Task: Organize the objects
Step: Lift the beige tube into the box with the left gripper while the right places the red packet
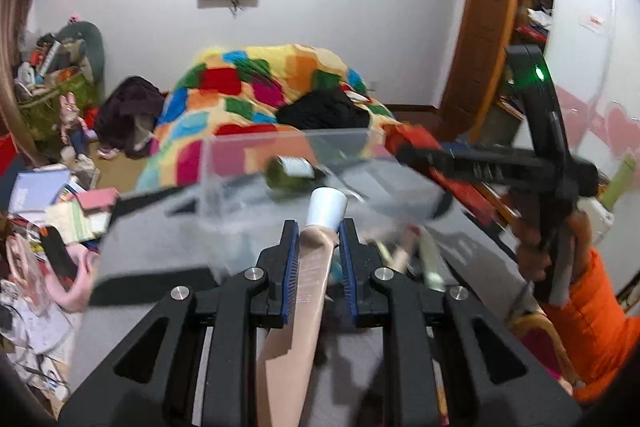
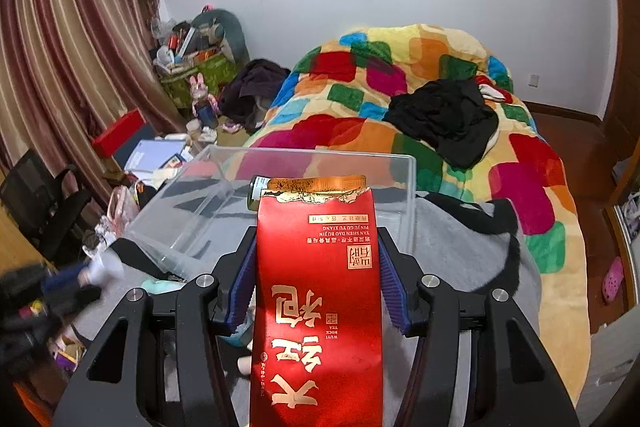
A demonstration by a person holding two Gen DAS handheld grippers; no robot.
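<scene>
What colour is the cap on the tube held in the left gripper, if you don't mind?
White; the tube itself is beige-pink. The cap shows best in the left wrist view.

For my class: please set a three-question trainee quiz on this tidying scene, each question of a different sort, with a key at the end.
1. True or false: the right gripper holds a red tea packet.
2. Multiple choice: the left gripper grips a) a green bottle b) a beige tube with a white cap c) nothing.
3. Fill in: the green bottle lies inside the clear plastic ____.

Key: 1 true; 2 b, the beige tube; 3 bin.
</scene>
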